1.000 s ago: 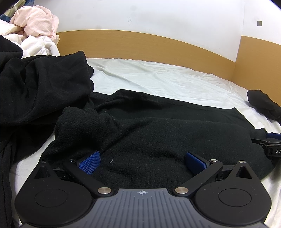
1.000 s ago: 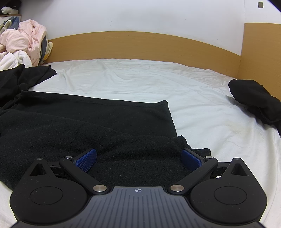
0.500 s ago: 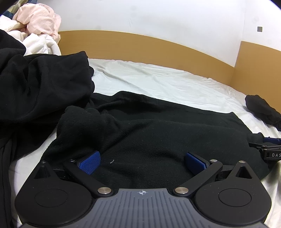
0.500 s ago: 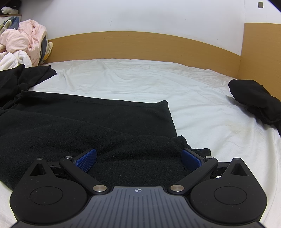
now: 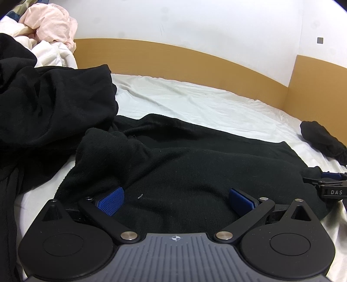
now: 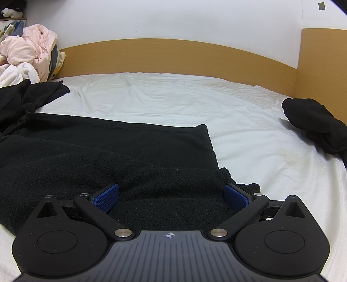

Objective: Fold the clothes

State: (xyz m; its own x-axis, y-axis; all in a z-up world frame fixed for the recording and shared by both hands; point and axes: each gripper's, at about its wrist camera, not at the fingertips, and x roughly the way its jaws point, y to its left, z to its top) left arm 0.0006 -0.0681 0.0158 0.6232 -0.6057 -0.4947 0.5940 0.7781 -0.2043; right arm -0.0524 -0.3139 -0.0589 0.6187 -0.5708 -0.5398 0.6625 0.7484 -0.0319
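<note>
Crowding both wide-open, empty tools (image 5: 176,198) (image 6: 171,195), black fleece (image 6: 108,151) abuts, seemingly, dark clothes (image 5: 49,104).

We see a white sheet (image 6: 173,104) covering the bed across mid-frame. A wooden headboard (image 6: 173,56) runs behind it, with a taller wooden panel (image 6: 323,63) at the right edge. A white wall (image 6: 173,19) fills the top. We note a small grey square (image 5: 320,40) on the wall, upper right.
</note>
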